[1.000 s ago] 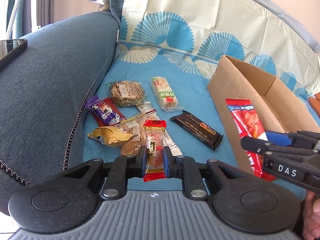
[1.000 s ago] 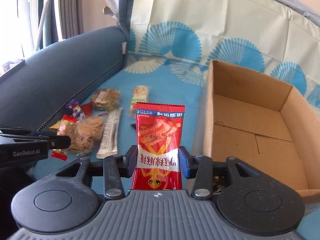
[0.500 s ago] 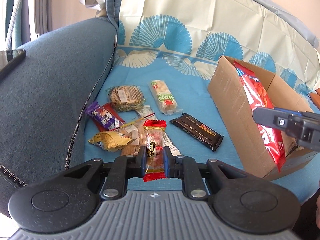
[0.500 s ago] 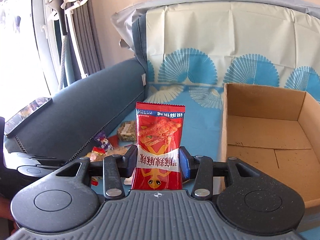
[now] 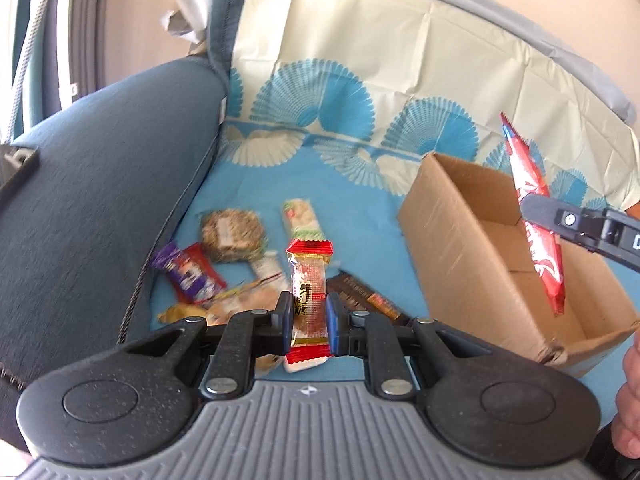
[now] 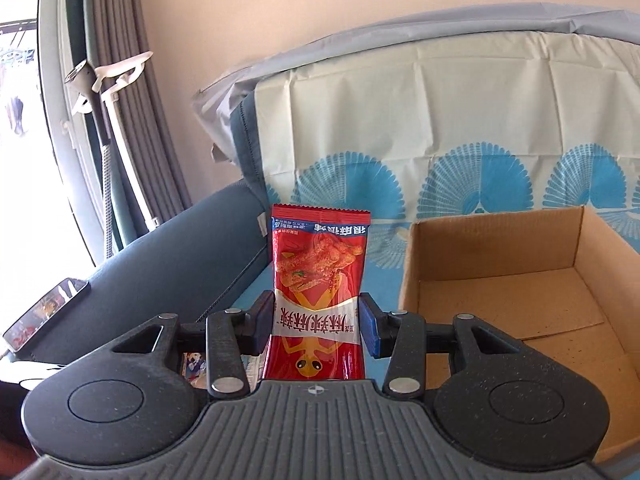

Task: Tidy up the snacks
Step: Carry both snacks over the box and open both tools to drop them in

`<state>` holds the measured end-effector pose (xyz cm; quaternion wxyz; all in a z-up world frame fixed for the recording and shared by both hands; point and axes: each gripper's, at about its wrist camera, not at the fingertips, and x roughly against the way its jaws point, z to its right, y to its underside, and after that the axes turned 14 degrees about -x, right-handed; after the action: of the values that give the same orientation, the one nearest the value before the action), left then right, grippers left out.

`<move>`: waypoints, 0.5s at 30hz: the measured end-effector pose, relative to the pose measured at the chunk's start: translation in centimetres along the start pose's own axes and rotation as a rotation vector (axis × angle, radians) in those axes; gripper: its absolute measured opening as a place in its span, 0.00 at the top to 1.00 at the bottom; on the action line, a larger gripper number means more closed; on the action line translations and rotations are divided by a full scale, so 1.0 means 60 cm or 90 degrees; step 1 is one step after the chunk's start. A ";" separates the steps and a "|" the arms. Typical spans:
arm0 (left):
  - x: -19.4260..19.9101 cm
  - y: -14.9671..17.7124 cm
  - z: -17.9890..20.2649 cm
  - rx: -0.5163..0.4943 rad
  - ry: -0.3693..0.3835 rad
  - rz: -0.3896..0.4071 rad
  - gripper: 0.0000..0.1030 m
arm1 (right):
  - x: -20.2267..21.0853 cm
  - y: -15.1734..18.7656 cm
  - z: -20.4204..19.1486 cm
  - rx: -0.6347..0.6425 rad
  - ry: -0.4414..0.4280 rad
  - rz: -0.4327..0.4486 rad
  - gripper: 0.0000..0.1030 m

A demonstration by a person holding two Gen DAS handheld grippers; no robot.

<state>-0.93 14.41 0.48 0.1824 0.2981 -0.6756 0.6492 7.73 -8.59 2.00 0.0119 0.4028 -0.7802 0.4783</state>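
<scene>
The left hand-held gripper [image 5: 308, 316] is clamped on a small candy bar [image 5: 309, 300] with red crimped ends, holding it upright above the near edge of the sofa seat [image 5: 360, 216]. Just beyond and below it, a heap of loose snacks lies toward the seat's left side, near the armrest [image 5: 100, 208]: a purple packet [image 5: 186, 276], a round oat cake [image 5: 232, 234], a pale green-labelled bar [image 5: 302, 216] and a dark chocolate bar [image 5: 360, 294] partly hidden behind the gripper. A strip of bare blue cloth separates this heap from the cardboard box [image 5: 452, 240], which stands on the right side of the seat with its top open.

The right hand-held gripper [image 6: 318, 326] is clamped on a red snack bag [image 6: 318, 280], standing upright between its pads. In the left view the bag [image 5: 536, 216] hangs above the box's open top, over its right part. The box [image 6: 520, 300] looks empty inside, so its floor is free. Farther back, the seat is bare up to the backrest [image 6: 440, 120], draped in fan-patterned cloth.
</scene>
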 end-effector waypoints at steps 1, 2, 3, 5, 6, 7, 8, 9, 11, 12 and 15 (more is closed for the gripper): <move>0.000 -0.011 0.009 -0.004 0.004 0.006 0.82 | 0.000 -0.007 0.008 -0.008 0.010 0.004 0.55; -0.001 -0.021 0.019 -0.008 0.008 0.011 0.82 | 0.000 -0.016 0.019 -0.017 0.021 0.009 0.55; -0.003 -0.033 0.029 -0.012 0.012 0.017 0.82 | 0.000 -0.024 0.030 -0.027 0.033 0.014 0.55; -0.011 -0.055 0.053 -0.020 0.024 0.028 0.82 | -0.001 -0.038 0.056 -0.046 0.065 0.021 0.55; -0.015 -0.066 0.065 -0.023 0.030 0.032 0.82 | 0.000 -0.044 0.070 -0.056 0.082 0.026 0.55; -0.020 -0.076 0.076 -0.026 0.035 0.037 0.82 | 0.000 -0.049 0.083 -0.066 0.098 0.029 0.55; -0.026 -0.086 0.089 -0.030 0.042 0.042 0.82 | 0.000 -0.056 0.098 -0.078 0.116 0.032 0.55; -0.033 -0.097 0.103 -0.033 0.048 0.045 0.82 | 0.002 -0.060 0.112 -0.085 0.136 0.037 0.55; -0.048 -0.112 0.128 -0.038 0.061 0.047 0.82 | 0.004 -0.067 0.138 -0.095 0.170 0.048 0.55; -0.056 -0.119 0.142 -0.040 0.067 0.047 0.82 | 0.005 -0.069 0.151 -0.101 0.185 0.053 0.55; -0.078 -0.136 0.177 -0.046 0.088 0.049 0.82 | 0.008 -0.074 0.183 -0.117 0.221 0.059 0.55</move>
<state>9.29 4.87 2.84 0.2139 0.2195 -0.6953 0.6501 14.29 -18.15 -0.48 0.1608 0.2756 -0.8244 0.4675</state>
